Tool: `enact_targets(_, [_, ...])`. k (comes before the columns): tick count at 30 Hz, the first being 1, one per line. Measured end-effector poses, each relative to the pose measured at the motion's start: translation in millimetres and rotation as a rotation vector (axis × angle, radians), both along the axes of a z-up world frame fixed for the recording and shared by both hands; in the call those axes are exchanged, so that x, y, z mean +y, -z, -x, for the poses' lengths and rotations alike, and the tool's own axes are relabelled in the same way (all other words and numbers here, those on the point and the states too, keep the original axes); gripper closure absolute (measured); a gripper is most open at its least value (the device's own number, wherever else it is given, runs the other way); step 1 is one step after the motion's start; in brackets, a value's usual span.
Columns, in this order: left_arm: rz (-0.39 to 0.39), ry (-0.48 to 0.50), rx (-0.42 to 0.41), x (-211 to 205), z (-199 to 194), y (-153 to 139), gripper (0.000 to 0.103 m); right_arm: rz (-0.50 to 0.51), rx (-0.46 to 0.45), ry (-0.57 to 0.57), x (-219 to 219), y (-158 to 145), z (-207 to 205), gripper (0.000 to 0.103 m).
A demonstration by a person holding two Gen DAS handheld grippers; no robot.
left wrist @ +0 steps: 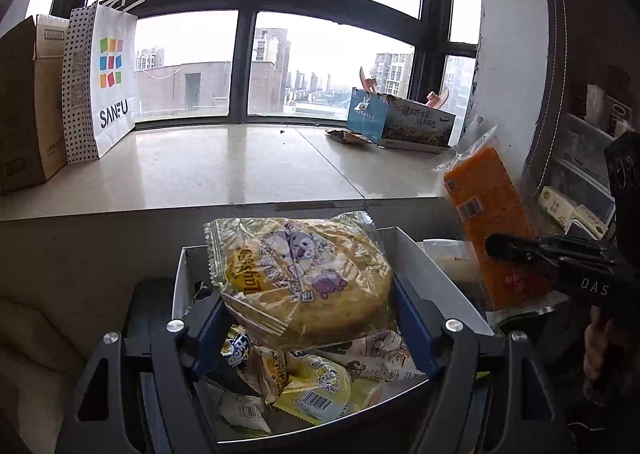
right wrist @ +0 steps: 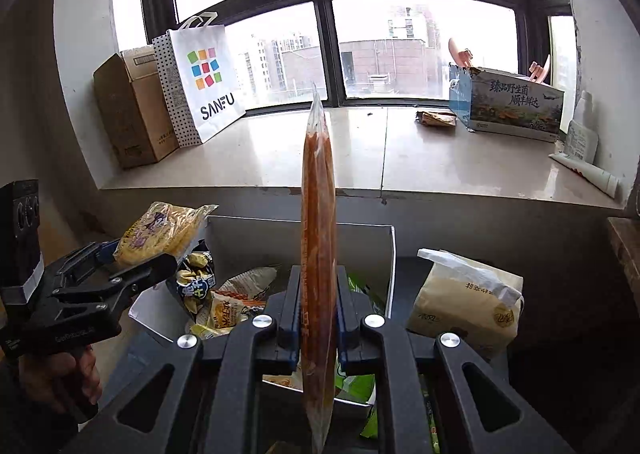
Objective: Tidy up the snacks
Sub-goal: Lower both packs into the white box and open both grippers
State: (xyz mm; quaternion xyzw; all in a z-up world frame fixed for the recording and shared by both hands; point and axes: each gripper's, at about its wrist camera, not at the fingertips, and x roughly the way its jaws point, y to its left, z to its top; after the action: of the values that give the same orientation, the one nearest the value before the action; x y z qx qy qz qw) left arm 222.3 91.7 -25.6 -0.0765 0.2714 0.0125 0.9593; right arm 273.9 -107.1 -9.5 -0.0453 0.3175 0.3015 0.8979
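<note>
left gripper [left wrist: 308, 314] clamped on yellow cake packet [left wrist: 304, 278], above the white box [left wrist: 436, 274] | right gripper [right wrist: 318, 306] clamped on orange packet [right wrist: 318, 254], edge-up over the box's right side

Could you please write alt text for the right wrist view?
The right gripper pinches a flat orange snack packet upright, edge-on, above a white box of snacks. At left, the left gripper holds a yellow packet; a windowsill lies behind.
</note>
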Motion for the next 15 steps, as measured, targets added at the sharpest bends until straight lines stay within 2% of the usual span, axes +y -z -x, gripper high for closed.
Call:
enact_targets(3, [0.028,0.004,0.05,4,-25,12,0.021,0.042,0.004,0.032,10,0,-23,0.089])
enact_targets(4, [0.022,-0.011,0.085,5,-32,16,0.015,0.058,0.005,0.038,13,1,-30,0.087])
enact_targets(5, [0.002,-0.051,0.116,6,-35,22,0.006,0.075,0.009,0.038,17,3,-36,0.064])
enact_targets(6, [-0.003,-0.069,0.13,7,-36,25,0.0,0.1,0.013,0.042,21,5,-41,0.014])
enact_targets(7, [0.01,-0.065,0.127,9,-35,27,0.0,0.119,0.018,0.043,24,9,-44,0.0])
enact_targets(10, [0.038,-0.059,0.127,13,-26,33,0.0,0.134,-0.024,0.032,27,15,-39,0.0])
enact_targets(15, [0.019,-0.04,0.128,11,-5,29,0.0,0.137,-0.047,0.015,24,20,-23,0.0])
